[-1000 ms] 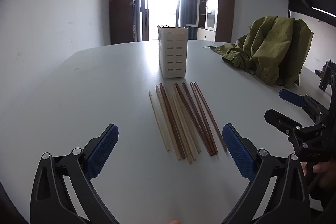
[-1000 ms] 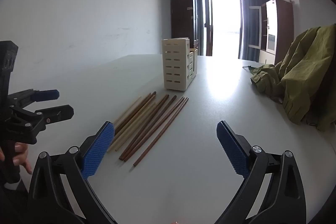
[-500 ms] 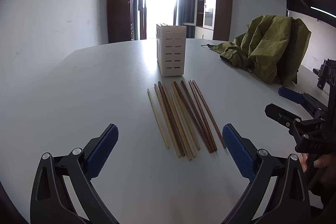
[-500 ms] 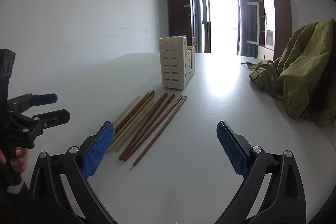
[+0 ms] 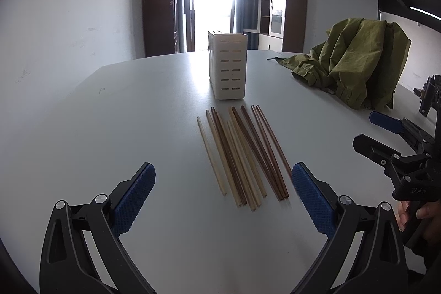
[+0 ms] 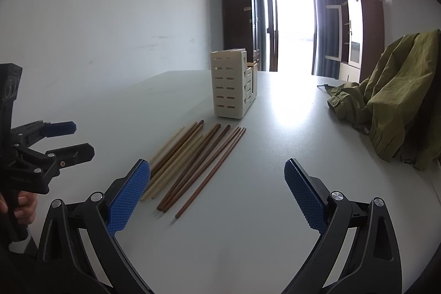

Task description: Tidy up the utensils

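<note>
Several wooden chopsticks [image 5: 242, 156], light and dark brown, lie side by side on the white table [image 5: 137, 115]; they also show in the right wrist view [image 6: 193, 164]. A cream slotted utensil holder [image 5: 227, 67] stands upright just beyond them, also in the right wrist view [image 6: 233, 86]. My left gripper [image 5: 223, 196] is open and empty, above the table just short of the chopsticks' near ends. My right gripper [image 6: 217, 194] is open and empty, near the chopsticks' near ends. Each gripper shows in the other's view, the right [image 5: 386, 134] and the left [image 6: 63, 139].
An olive green jacket [image 5: 355, 68] is heaped at the table's right side, also in the right wrist view [image 6: 391, 106]. A white wall runs along the left. Dark cabinets and a bright doorway stand behind the table.
Both grippers have tilted and shifted slightly, so the holder and chopsticks sit a little differently in view. Both stay open. Nothing on the table moved.
</note>
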Motion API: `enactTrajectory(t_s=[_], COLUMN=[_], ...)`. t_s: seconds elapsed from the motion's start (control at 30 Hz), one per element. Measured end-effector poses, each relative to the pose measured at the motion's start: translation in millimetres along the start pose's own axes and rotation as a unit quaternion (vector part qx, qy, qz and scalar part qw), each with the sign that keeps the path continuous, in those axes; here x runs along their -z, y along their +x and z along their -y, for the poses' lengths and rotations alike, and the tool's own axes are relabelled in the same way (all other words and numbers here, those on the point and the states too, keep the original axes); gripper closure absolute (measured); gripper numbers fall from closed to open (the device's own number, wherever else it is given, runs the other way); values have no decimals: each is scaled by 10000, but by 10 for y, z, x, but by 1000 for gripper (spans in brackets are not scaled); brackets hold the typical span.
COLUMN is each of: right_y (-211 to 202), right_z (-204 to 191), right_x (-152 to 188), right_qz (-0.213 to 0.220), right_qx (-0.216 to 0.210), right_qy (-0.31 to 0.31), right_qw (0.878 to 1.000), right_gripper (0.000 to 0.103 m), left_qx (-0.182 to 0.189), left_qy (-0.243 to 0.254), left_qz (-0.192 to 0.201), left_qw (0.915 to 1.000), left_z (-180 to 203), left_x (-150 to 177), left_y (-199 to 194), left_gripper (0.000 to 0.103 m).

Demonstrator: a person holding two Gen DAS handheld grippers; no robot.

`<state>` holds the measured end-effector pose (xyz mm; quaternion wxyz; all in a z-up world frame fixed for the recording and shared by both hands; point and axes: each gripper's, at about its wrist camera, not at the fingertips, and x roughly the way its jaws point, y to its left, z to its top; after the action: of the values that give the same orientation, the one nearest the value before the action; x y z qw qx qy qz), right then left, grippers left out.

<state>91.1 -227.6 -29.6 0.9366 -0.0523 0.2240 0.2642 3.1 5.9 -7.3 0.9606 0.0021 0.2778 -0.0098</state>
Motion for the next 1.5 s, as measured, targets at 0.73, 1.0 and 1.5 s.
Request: enactTrajectory(t_s=[0.73, 1.0, 1.5], right_y=[-1, 6, 155], right_z=[-24, -21, -5], right_x=[-29, -35, -188], right_qz=[-60, -62, -74], right_qx=[-13, 22, 175], right_qy=[-66, -77, 9], right_qw=[10000, 9999, 9998], right_gripper=[4, 4, 4], left_qx=[-29, -130, -93], left_qy=[-64, -41, -181], left_qz=[-90, -68, 48], left_qw=[9999, 9999, 9998], left_z=[-10, -16, -95], left_x=[9, 11, -168], left_y=[0, 3, 112], left_gripper=[6, 6, 6])
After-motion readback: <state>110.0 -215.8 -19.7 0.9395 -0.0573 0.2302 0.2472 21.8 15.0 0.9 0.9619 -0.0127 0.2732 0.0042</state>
